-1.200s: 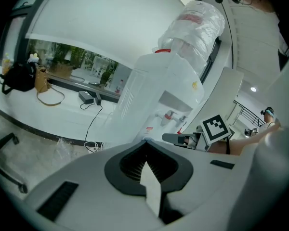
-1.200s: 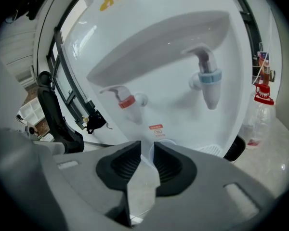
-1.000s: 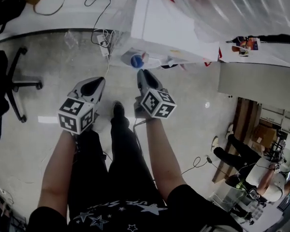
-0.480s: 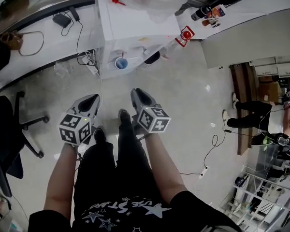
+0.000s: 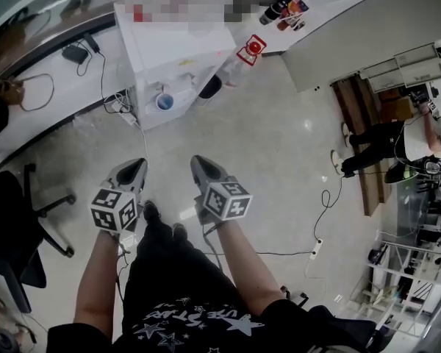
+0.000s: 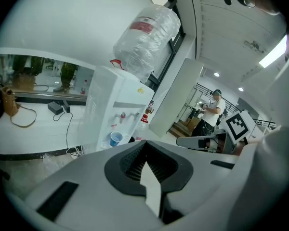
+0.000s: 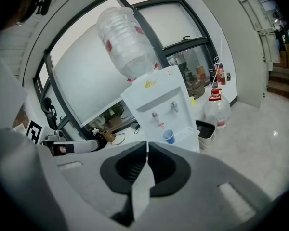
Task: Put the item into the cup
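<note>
Underfoot, pale glossy floor [image 5: 279,160], seen from high above, with a white power strip [image 5: 318,243] lying on it off to the right. Further ahead, a white water dispenser [image 5: 169,54] against a curved white table [image 5: 59,101] strewn with cables; carries a big clear bottle [image 6: 147,40] upside down on top. Blue cup [image 5: 164,102] upright on the dispenser's tray, under the taps, well apart from both grippers. Beside the dispenser, on the floor, a clear jug [image 5: 242,56] with a red label. Black office chair [image 5: 15,226] at the left edge; another person [image 5: 386,134] far off to the right near wooden steps.

Left gripper [image 5: 136,165] and right gripper [image 5: 197,162] held side by side above the floor, both aimed towards the dispenser. Left fingers [image 6: 130,162] pressed together, nothing between them. Right fingers [image 7: 164,165] likewise closed on nothing.

Compared with half a second ago: dispenser and cup now higher and further left in the head view, with more bare floor between them and the grippers. Grippers a little lower in the view, side by side as before. More of the right-hand room now visible.
</note>
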### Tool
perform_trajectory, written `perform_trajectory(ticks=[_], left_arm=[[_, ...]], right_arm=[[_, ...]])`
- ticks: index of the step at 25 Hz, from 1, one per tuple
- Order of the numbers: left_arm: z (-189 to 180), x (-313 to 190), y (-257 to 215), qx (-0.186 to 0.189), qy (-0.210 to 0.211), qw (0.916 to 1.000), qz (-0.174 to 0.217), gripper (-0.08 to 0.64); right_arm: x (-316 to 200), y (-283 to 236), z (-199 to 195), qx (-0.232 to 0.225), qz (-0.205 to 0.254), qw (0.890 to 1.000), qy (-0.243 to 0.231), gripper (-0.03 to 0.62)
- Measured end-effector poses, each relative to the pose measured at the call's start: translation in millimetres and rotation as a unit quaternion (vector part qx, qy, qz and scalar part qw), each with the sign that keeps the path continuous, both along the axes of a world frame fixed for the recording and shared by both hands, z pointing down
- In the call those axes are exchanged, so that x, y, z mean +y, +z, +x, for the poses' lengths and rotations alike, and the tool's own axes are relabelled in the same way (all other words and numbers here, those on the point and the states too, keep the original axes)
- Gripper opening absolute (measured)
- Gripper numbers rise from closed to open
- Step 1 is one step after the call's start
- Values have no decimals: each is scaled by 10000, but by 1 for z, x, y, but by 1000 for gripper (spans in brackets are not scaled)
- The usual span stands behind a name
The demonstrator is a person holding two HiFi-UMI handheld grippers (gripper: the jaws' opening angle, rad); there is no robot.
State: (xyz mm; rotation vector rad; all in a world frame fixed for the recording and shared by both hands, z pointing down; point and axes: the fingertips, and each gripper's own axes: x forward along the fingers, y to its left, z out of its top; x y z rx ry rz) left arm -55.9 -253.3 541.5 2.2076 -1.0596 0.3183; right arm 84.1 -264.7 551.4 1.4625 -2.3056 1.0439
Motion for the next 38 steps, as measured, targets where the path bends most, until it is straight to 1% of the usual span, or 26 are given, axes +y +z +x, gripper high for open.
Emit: perform_trajectory(ticks=[6, 10, 17, 24, 27, 32, 38], left_arm=[[15, 28, -10, -80, 8, 10000, 55, 6], [32, 57, -22, -130, -60, 9998, 125, 6], [68, 115, -55, -116, -68, 9993, 360, 6], [87, 165, -90, -117, -195, 9976, 658, 6], [92, 187, -101, -136, -281, 9966, 758, 6], [94, 221, -114, -164, -375, 9959, 813, 6], [92, 238, -125, -213, -342, 9954, 871, 6]], right_arm=[[24, -17, 5, -270, 169, 9995, -60, 11], [53, -32, 19, -420, 292, 9987, -86, 9], [111, -57, 48, -488, 428, 9977, -194, 1], [153, -87, 63, -554, 627, 9956, -413, 0], [172, -97, 64, -602, 708, 9942, -549, 0], [203, -107, 66, -698, 744, 9924, -682, 0], [227, -115, 66, -766, 783, 9915, -705, 0]])
